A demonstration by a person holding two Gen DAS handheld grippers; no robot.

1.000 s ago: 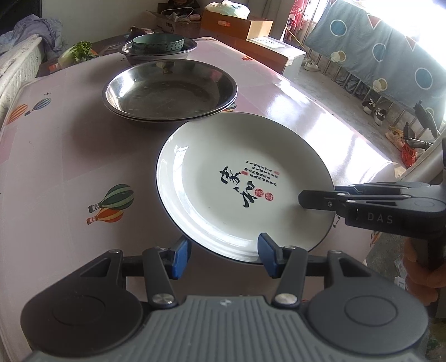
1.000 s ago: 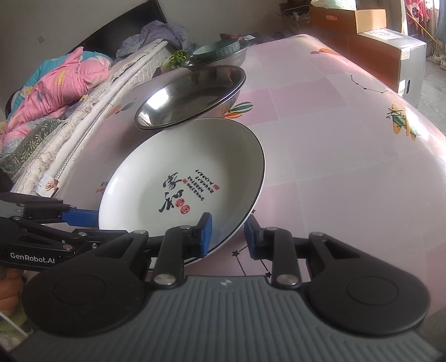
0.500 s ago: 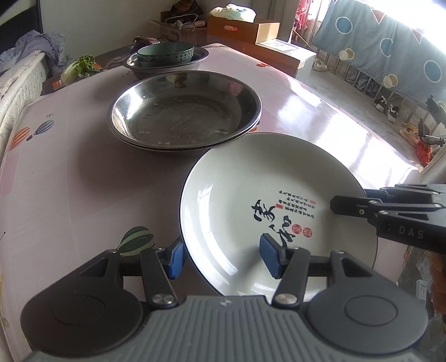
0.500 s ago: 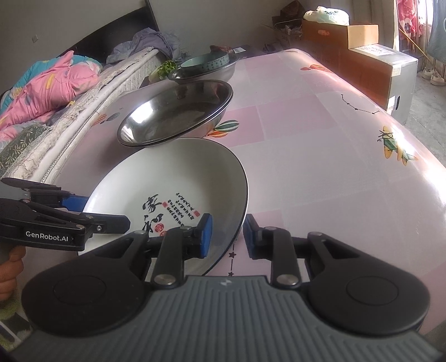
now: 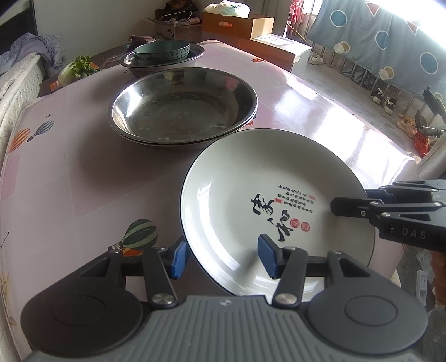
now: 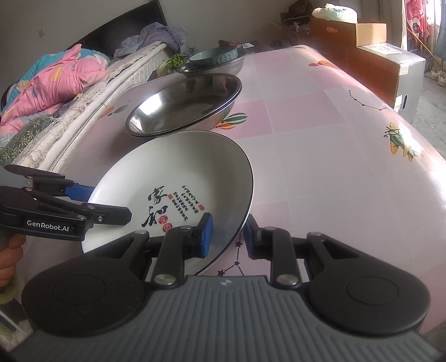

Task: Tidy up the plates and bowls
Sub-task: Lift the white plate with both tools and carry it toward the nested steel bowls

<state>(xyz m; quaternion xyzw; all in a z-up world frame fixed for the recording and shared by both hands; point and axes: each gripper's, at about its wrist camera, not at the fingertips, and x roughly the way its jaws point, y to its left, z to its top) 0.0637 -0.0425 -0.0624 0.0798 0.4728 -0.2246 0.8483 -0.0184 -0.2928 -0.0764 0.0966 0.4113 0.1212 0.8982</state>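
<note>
Plate (image 5: pixel 251 200) rim sits pinched in my right tongs (image 6: pixel 227 234), and my left tongs (image 5: pixel 221 257) straddle it, closing.

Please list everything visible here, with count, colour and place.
white plate: one, white with dark rim and writing, near table edge
steel pans: apparently two, silver, stacked behind the plate
steel bowl: one, silver, table's far end
green bowl: one, teal, inside the steel bowl
table: one, pink patterned, under the dishes
leafy vegetable: one, green, beyond far left corner
cardboard boxes: several, brown, behind the table
left gripper: one, black, blue pads, open astride plate's rim
right gripper: one, black, blue pads, shut on plate's rim
</note>
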